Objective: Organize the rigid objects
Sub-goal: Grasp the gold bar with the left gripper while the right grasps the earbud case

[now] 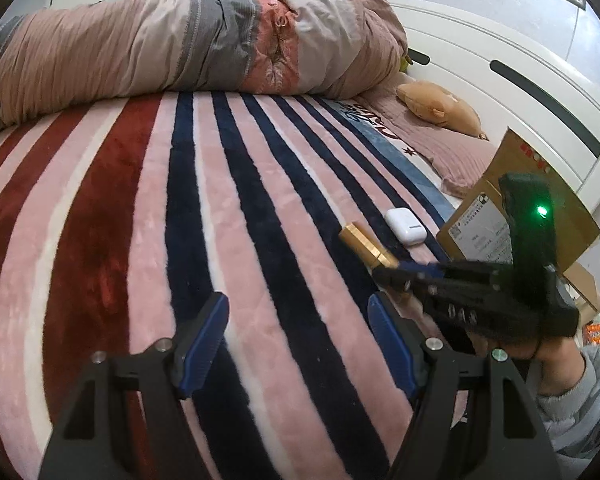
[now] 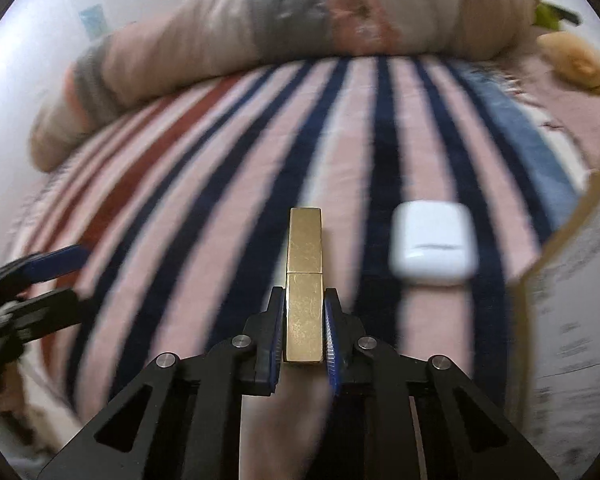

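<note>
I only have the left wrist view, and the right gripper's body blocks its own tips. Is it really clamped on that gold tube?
Observer: Yes. In the right wrist view the right gripper has both pads pressed against the sides of the gold tube.
Operator: How much of it pokes out in front?
Observer: About the front half. The seam across its middle sits just ahead of the fingertips.
Operator: Is the white case touching anything?
Observer: No. The white case lies on the blanket to the right of the tube, apart from both tube and fingers.
</note>
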Demonstrator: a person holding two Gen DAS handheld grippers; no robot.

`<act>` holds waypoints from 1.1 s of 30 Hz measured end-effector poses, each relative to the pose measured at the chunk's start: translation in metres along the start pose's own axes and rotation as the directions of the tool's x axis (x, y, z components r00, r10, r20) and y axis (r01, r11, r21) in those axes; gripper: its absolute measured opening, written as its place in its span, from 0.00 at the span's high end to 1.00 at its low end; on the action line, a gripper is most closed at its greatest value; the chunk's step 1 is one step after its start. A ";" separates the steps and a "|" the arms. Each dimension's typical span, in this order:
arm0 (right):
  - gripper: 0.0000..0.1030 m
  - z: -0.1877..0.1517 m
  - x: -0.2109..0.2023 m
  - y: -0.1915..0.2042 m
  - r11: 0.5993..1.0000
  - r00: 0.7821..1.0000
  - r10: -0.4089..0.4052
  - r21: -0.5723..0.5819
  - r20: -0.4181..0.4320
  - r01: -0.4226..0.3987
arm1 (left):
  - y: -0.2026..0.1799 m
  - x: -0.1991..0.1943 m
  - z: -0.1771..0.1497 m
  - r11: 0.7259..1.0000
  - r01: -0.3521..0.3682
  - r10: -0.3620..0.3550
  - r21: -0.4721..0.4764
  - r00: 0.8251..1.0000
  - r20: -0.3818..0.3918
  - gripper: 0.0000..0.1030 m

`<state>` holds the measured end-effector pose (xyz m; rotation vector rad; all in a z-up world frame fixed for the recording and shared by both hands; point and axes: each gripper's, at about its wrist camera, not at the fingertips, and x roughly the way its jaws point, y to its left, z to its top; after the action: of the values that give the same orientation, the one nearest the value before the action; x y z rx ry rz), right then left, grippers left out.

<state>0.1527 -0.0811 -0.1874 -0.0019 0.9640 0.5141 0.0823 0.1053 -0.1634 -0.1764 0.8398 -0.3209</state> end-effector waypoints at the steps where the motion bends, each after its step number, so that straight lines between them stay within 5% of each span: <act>1: 0.87 -0.001 0.001 0.007 0.998 0.998 0.055 -0.004 -0.005 -0.055 | 0.001 0.001 0.001 1.000 -0.003 0.003 -0.002 1.000 -0.002 0.33; 5: 0.85 -0.002 0.004 0.022 0.991 0.990 0.135 -0.008 -0.035 -0.135 | 0.005 0.005 0.003 1.000 -0.015 0.015 -0.011 1.000 -0.011 0.33; 6: 0.77 -0.002 0.000 0.023 0.993 0.993 0.116 -0.025 -0.027 -0.117 | 0.005 0.005 0.003 1.000 -0.016 0.016 -0.013 1.000 -0.012 0.33; 8: 0.62 -0.001 -0.011 0.025 0.997 0.998 0.054 -0.056 0.011 -0.053 | 0.005 0.005 0.002 1.000 -0.012 0.012 -0.015 1.000 -0.013 0.33; 12: 0.59 0.014 -0.026 0.012 0.987 0.989 -0.123 -0.094 0.084 0.131 | -0.001 0.014 0.001 1.000 0.015 -0.016 -0.017 0.999 -0.034 0.33; 15: 0.45 0.025 -0.020 0.002 0.946 0.949 -0.296 -0.107 0.109 0.307 | -0.014 0.033 0.000 0.998 0.054 -0.055 -0.019 0.996 -0.064 0.33; 19: 0.45 0.036 0.007 -0.012 0.909 0.922 -0.385 -0.159 0.035 0.385 | -0.032 0.060 0.000 0.997 0.068 -0.072 -0.048 0.993 -0.092 0.33; 22: 0.45 0.036 0.022 -0.016 0.874 0.895 -0.446 -0.205 0.021 0.441 | -0.043 0.073 0.001 0.999 0.009 -0.012 -0.032 0.996 -0.091 0.34; 26: 0.47 0.035 0.020 -0.037 0.911 0.916 -0.400 -0.115 -0.021 0.396 | -0.045 0.080 0.003 0.997 -0.075 0.073 -0.017 0.994 -0.082 0.58; 28: 0.51 0.033 0.016 -0.044 0.929 0.931 -0.364 -0.072 -0.020 0.362 | -0.041 0.078 0.003 0.998 -0.054 0.052 -0.027 0.995 -0.080 0.67; 29: 0.62 0.030 0.014 -0.041 0.933 0.934 -0.356 -0.059 -0.018 0.355 | -0.038 0.077 0.002 0.998 -0.050 0.048 -0.024 0.996 -0.081 0.72; 33: 0.62 0.027 0.009 -0.032 0.958 0.961 -0.277 -0.071 0.010 0.277 | -0.034 0.064 -0.001 1.000 -0.011 0.012 0.010 0.996 -0.088 0.85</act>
<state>0.1913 -0.0998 -0.1856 -0.1995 0.9271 0.2893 0.1140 0.0517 -0.1993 -0.1499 0.9262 -0.3238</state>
